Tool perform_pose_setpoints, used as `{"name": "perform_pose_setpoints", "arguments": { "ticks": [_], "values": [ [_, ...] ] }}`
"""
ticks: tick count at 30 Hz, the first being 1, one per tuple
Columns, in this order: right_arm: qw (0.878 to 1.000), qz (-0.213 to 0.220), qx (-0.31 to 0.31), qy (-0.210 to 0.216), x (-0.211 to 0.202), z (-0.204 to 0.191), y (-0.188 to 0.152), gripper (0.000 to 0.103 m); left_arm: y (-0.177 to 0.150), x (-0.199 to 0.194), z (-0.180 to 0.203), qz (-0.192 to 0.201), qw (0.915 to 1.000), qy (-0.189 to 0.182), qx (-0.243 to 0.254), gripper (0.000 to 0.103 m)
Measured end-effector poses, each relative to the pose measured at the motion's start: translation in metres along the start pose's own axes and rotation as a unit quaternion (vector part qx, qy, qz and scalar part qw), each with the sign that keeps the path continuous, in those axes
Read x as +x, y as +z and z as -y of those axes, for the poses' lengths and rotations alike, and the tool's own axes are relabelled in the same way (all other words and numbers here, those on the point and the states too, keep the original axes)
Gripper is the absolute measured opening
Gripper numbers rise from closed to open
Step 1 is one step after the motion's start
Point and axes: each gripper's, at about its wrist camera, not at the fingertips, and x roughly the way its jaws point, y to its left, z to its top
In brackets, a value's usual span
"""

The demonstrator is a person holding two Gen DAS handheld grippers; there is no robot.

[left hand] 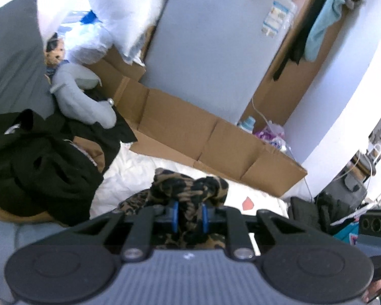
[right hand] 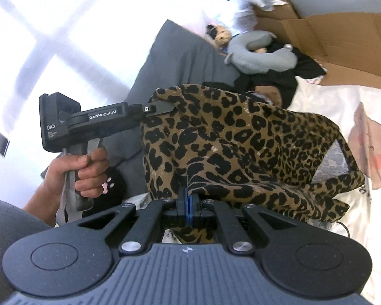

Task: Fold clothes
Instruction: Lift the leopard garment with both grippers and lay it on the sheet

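Observation:
A leopard-print garment (right hand: pixel 228 142) hangs in the air between both grippers, above a white bedsheet (right hand: pixel 325 96). My right gripper (right hand: pixel 188 198) is shut on its lower edge, blue pads pressed together with cloth pinched between them. My left gripper (left hand: pixel 189 214) is shut on a thick bunch of the same leopard-print garment (left hand: pixel 190 188), its blue pads a little apart with the fabric between. In the right wrist view the left gripper (right hand: pixel 162 108) enters from the left, held by a hand (right hand: pixel 86 172), its fingertips buried in the garment's upper corner.
A pile of black clothes (left hand: pixel 45 160) lies left on the bed, with a grey plush toy (left hand: pixel 81 96) and a small teddy (left hand: pixel 54 50) behind. A flattened cardboard box (left hand: pixel 203 137) and a grey upright panel (left hand: pixel 210 40) stand beyond the bed. A dark grey pillow (right hand: pixel 170 58) lies near the window.

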Motion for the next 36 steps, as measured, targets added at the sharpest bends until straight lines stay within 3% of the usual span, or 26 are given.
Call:
{"name": "perform_pose_setpoints", "arguments": {
  "ticks": [8, 16, 21, 23, 27, 29, 31, 36],
  "values": [
    [0.997, 0.037, 0.064, -0.038, -0.009, 0.057, -0.021, 0.0, -0.009, 0.077, 0.012, -0.058, 0.9976, -0.014, 0.035, 0.019],
    [0.989, 0.05, 0.107, -0.087, -0.012, 0.098, -0.036, 0.0, -0.024, 0.13, 0.026, -0.091, 0.9943, -0.032, 0.046, 0.019],
    [0.98, 0.059, 0.137, -0.131, -0.015, 0.125, -0.053, 0.0, -0.031, 0.168, 0.038, -0.122, 0.9895, -0.035, 0.07, 0.021],
    [0.976, 0.066, 0.149, -0.145, -0.018, 0.135, -0.058, 0.0, -0.034, 0.18, 0.044, -0.131, 0.9876, -0.036, 0.079, 0.023],
    [0.966, 0.08, 0.17, -0.18, -0.023, 0.154, -0.065, 0.0, -0.036, 0.202, 0.053, -0.15, 0.9838, -0.034, 0.092, 0.044],
    [0.958, 0.08, 0.183, -0.205, -0.025, 0.163, -0.068, 0.0, -0.036, 0.204, 0.053, -0.153, 0.9836, -0.041, 0.086, 0.046],
    [0.952, 0.076, 0.192, -0.226, -0.026, 0.172, -0.071, 0.0, -0.033, 0.203, 0.053, -0.151, 0.9841, -0.046, 0.082, 0.054],
    [0.937, 0.077, 0.202, -0.273, -0.032, 0.182, -0.074, 0.003, -0.027, 0.188, 0.045, -0.145, 0.9856, -0.034, 0.08, 0.059]
  ]
}}
